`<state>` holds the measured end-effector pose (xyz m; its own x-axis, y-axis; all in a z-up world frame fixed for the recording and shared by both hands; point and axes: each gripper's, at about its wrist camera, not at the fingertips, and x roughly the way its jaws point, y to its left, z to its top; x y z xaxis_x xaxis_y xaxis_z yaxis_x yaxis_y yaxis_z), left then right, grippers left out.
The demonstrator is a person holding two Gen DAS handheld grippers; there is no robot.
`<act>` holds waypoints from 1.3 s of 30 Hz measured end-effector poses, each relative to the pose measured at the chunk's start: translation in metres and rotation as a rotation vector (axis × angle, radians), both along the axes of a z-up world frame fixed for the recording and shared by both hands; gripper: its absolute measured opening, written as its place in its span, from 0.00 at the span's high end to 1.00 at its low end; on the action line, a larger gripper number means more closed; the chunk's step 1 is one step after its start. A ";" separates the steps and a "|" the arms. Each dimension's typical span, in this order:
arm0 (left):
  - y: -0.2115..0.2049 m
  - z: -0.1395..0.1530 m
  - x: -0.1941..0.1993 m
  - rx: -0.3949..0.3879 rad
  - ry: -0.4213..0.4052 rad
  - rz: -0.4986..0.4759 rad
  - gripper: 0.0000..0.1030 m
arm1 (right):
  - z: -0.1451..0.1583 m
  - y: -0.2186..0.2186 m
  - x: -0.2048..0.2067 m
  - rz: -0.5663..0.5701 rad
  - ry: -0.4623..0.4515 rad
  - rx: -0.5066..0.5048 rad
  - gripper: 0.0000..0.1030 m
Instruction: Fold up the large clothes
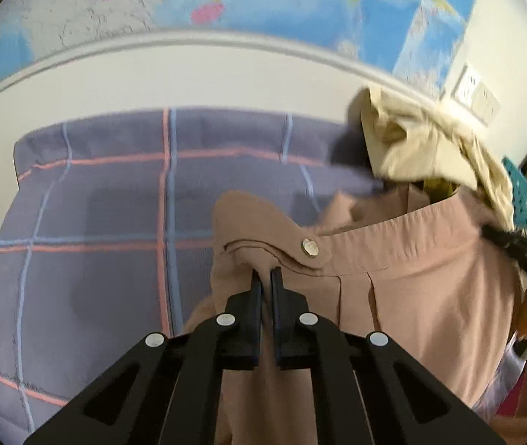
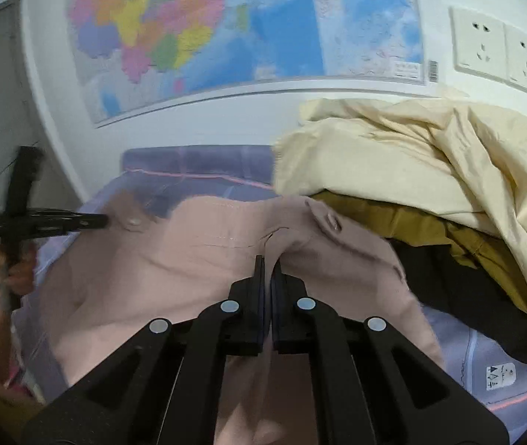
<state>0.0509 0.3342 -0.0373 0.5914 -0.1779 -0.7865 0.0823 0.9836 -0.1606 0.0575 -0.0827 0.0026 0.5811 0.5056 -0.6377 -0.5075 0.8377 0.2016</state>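
Garment (image 1: 411, 278), pink, beside the cream pile (image 2: 411, 148): we pinch its waistband in both the left gripper (image 1: 266, 278) and right gripper (image 2: 268, 267), band stretched lengthwise between them.

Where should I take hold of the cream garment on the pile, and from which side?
Judging by its pose, grip the cream garment at its free left edge, which overhangs the plaid sheet, coming from the left. Its right side is bunched over the olive garment, so a pinch there might catch both layers.
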 end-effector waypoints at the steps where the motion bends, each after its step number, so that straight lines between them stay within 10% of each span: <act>1: 0.000 -0.002 0.003 0.008 0.005 0.004 0.94 | -0.015 0.006 0.011 0.001 0.072 -0.032 0.97; 5: -0.002 -0.023 0.018 0.076 0.069 0.043 0.82 | -0.052 0.015 0.026 -0.016 0.190 -0.101 0.89; 9: 0.008 -0.021 0.007 0.046 0.046 0.069 0.68 | -0.031 0.007 0.012 -0.035 0.118 -0.075 0.46; 16: 0.000 0.001 -0.029 0.040 -0.059 -0.042 0.53 | -0.007 -0.012 -0.009 0.005 0.056 -0.034 0.47; 24: 0.007 -0.057 -0.009 0.087 0.064 0.025 0.48 | -0.055 -0.055 0.027 -0.132 0.199 -0.010 0.53; 37: 0.009 -0.009 -0.084 0.048 -0.074 -0.005 0.39 | -0.031 -0.122 -0.059 -0.138 0.148 0.070 0.38; 39: 0.002 -0.022 -0.081 0.061 -0.028 -0.013 0.39 | -0.050 -0.123 -0.058 -0.141 0.201 0.052 0.63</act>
<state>-0.0304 0.3358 -0.0596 0.6116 -0.1386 -0.7790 0.0992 0.9902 -0.0983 -0.0007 -0.2061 -0.0477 0.5126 0.4634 -0.7229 -0.3318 0.8834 0.3310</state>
